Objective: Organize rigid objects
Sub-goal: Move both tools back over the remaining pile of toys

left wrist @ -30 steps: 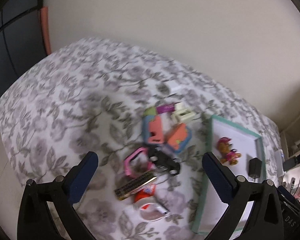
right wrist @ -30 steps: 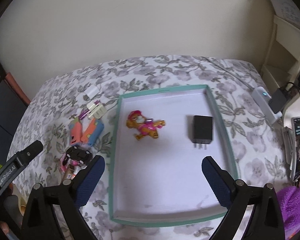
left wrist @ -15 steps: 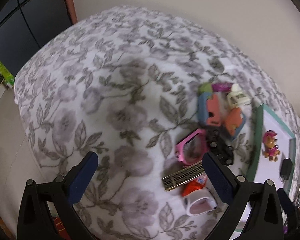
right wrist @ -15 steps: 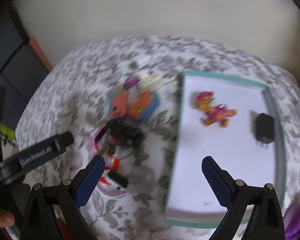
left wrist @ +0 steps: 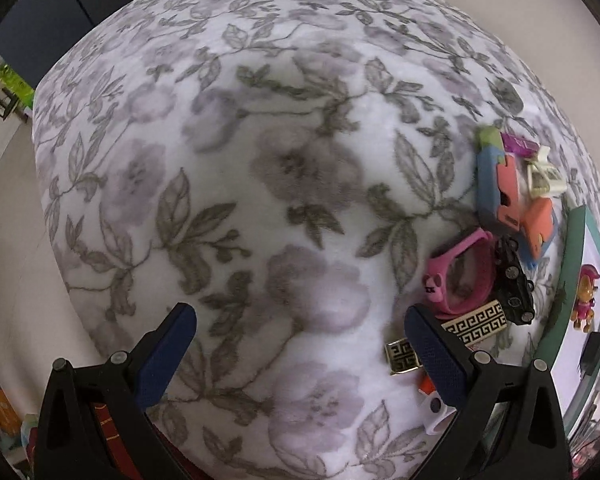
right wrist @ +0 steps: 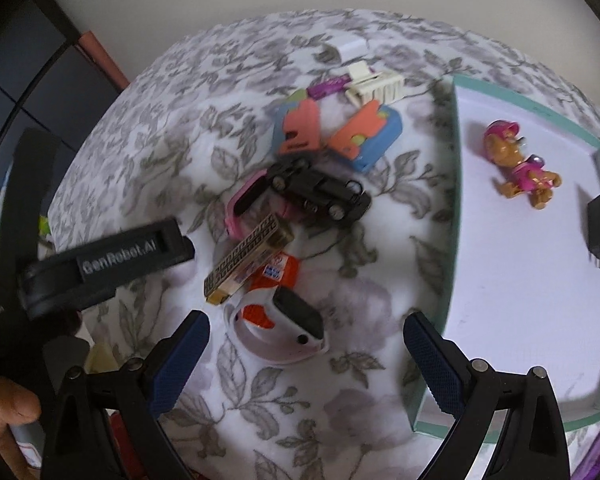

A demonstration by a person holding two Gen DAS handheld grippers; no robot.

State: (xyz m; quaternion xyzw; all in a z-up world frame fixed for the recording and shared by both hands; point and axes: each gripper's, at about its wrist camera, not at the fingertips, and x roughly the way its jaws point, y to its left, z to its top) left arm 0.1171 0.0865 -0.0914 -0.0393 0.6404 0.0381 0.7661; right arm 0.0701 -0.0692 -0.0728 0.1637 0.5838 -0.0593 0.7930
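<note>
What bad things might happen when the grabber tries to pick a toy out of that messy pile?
1. The pile is crowded: the black toy car lies on the pink band and close by the patterned gold box, so the open right gripper might pinch two things or knock a neighbour aside.
2. The white band is rounded, so it might slip from the fingers.
3. The tray has a raised rim, which a carried toy might bump.
</note>
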